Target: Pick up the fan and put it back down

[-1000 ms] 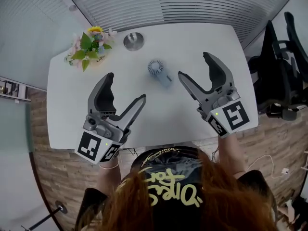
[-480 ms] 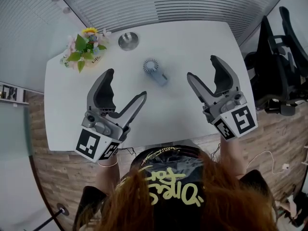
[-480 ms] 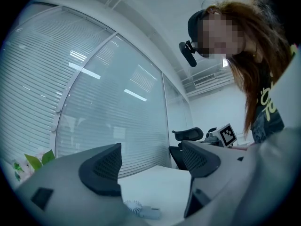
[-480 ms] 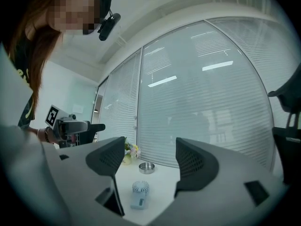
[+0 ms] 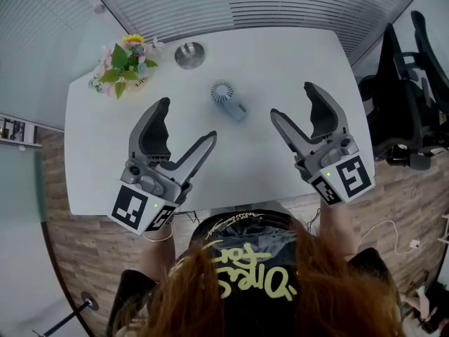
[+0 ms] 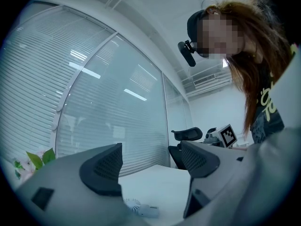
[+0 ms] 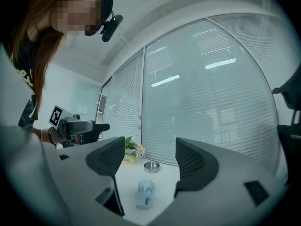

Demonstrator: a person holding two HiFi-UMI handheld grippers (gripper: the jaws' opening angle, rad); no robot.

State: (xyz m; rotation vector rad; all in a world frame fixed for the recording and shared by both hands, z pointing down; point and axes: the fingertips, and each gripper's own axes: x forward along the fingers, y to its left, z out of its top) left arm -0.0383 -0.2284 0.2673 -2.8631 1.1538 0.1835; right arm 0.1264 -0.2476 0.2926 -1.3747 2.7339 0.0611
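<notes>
— So, above the white table (image 5: pixel 280 62), why do the left gripper (image 5: pixel 187 121) and right gripper (image 5: pixel 292 100) hover?
— Staging, I'd judge: both sets of jaws wide apart, empty, ready for the small fan (image 5: pixel 228 100) lying flat mid-table, untouched.
</notes>
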